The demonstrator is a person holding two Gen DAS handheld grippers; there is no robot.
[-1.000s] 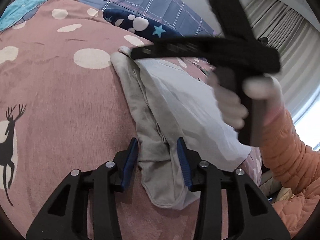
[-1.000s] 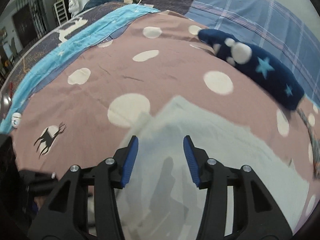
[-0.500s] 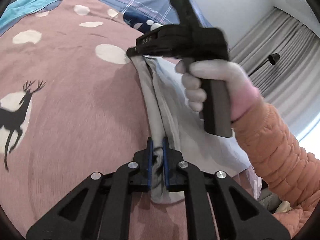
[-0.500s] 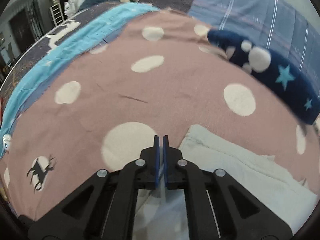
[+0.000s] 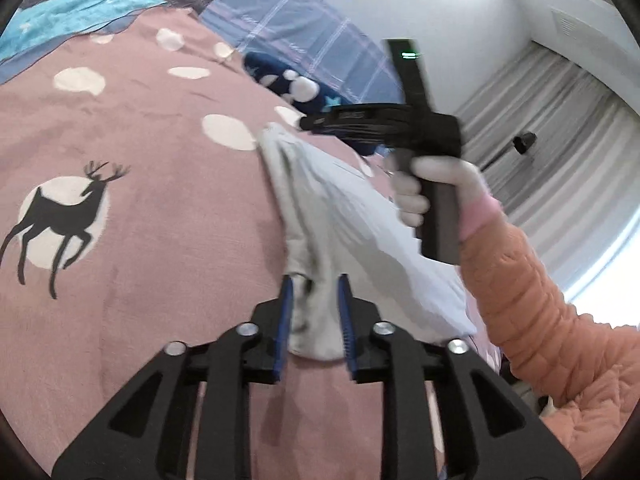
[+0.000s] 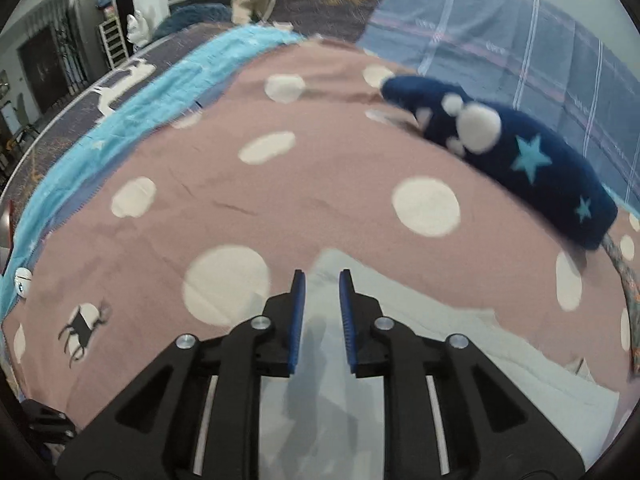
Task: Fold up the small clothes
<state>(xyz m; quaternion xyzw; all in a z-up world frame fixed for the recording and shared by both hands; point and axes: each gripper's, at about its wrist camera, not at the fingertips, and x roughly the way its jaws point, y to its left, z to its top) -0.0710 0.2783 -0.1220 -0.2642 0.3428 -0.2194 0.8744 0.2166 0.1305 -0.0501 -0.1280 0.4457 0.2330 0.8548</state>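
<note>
A small light-grey garment (image 5: 320,216) lies on the pink spotted bedspread (image 5: 140,240), its left side folded over into a long ridge. My left gripper (image 5: 314,296) is open, its blue fingers either side of the ridge's near end. My right gripper shows in the left wrist view (image 5: 304,122), held at the garment's far corner by a white-gloved hand. In the right wrist view the right gripper (image 6: 322,280) is open, its fingers a small way apart over the garment's (image 6: 420,344) far corner.
A navy fleece piece with stars and white paw marks (image 6: 520,160) lies beyond the garment. A blue plaid cover (image 6: 520,40) and a turquoise blanket (image 6: 140,120) lie further back. Curtains (image 5: 560,152) hang at the right. The person's orange sleeve (image 5: 540,320) reaches in from the right.
Both grippers were shut on the garment's edge half a second ago; both have now opened and let go, and the folded ridge rests on the bedspread.
</note>
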